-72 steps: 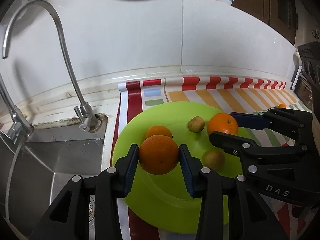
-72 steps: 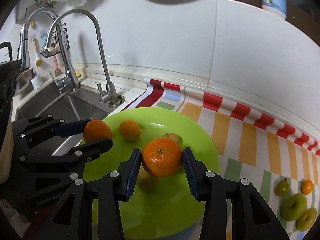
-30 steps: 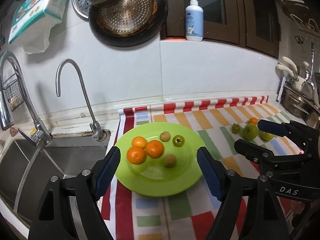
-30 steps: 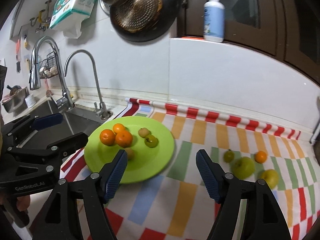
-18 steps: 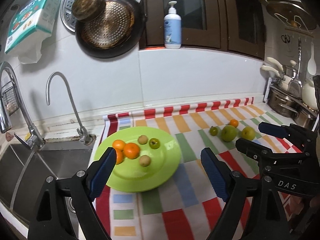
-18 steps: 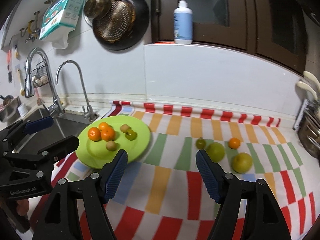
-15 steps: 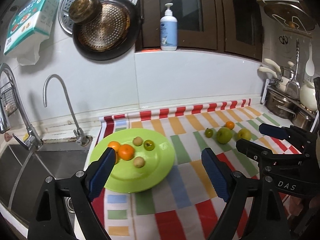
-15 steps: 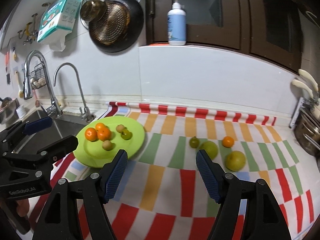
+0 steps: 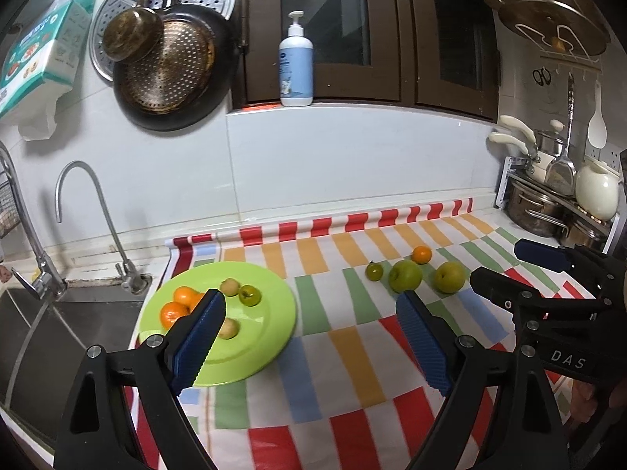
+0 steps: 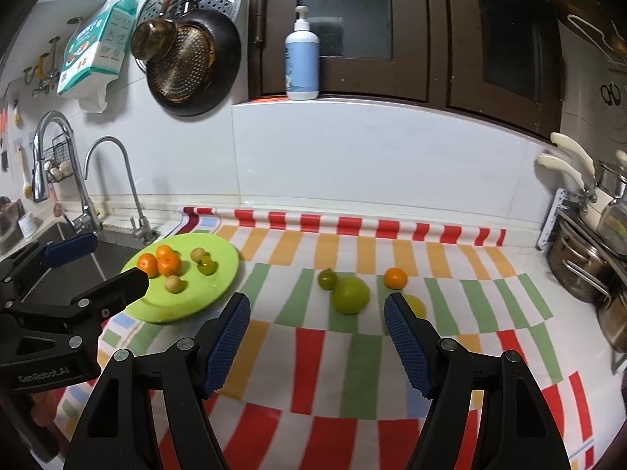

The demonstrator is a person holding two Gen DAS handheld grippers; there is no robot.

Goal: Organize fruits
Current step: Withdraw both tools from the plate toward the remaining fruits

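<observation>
A lime green plate lies on the striped cloth by the sink. It holds three oranges, two small tan fruits and a small green fruit. On the cloth to the right lie a small green fruit, a big green apple, a small orange and a yellow-green apple. My left gripper is open and empty, held back above the cloth. My right gripper is open and empty, in front of the loose fruits.
A steel sink with two taps lies left of the plate. Pots on a rack stand at the right end of the counter. A pan hangs on the wall. A soap bottle stands on the sill.
Both grippers let go of their oranges on the plate, opened wide, and pulled back and up from the plate. The whole counter now shows.
</observation>
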